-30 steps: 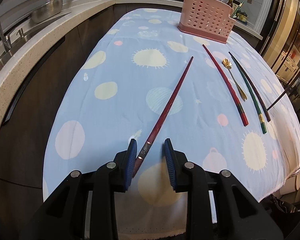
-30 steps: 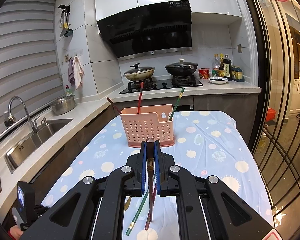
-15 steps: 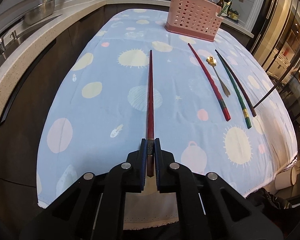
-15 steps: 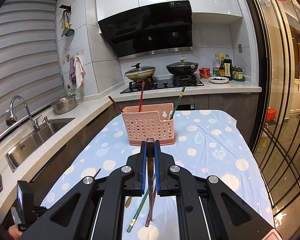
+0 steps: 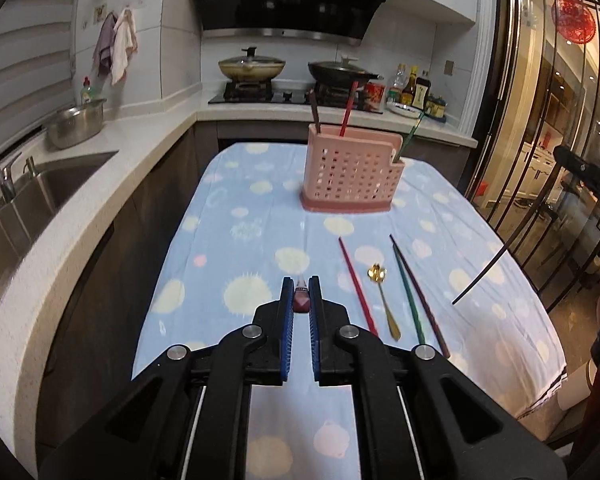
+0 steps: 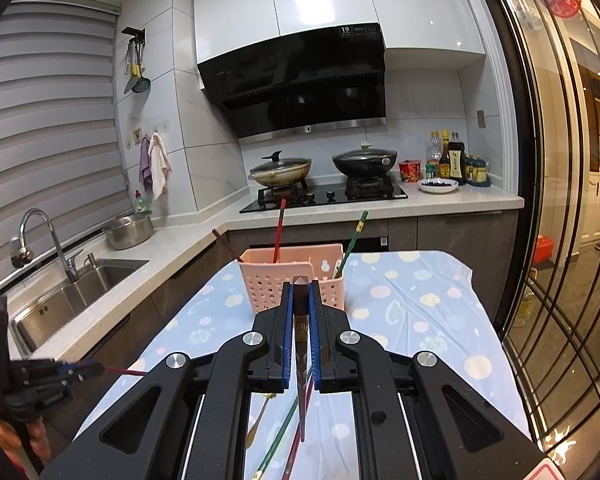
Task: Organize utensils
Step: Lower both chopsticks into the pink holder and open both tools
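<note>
My left gripper (image 5: 301, 294) is clamped on the butt end of a dark red chopstick (image 5: 301, 301), which points straight away from the camera so that only its blunt end shows between the blue pads (image 5: 287, 320). My right gripper (image 6: 301, 300) is clamped on a dark brown chopstick (image 6: 300, 344); its thick end sticks up past the fingertips and its thin end hangs down toward the cloth.

Below the left gripper, on the surface (image 5: 236, 216) covered by a blue cloth with pale dots, I count four loose things lying side by side: one red chopstick (image 5: 358, 286), one gold spoon (image 5: 384, 300), one green chopstick (image 5: 408, 296) and one dark maroon chopstick (image 5: 420, 296). The green and the maroon ones nearly touch at their far tips and spread apart toward me. The spoon lies between the red and the green one.

Farther on stands one pink perforated basket (image 5: 352, 174), well apart from the loose pieces. Three chopsticks stand in it: one brown (image 5: 315, 116), one red (image 5: 349, 108) and one green (image 5: 410, 138), the green one in the lower side compartment at the right.

In the left view the right gripper's chopstick shows as a thin dark line (image 5: 482, 274) in the air off the right edge of the surface.
</note>
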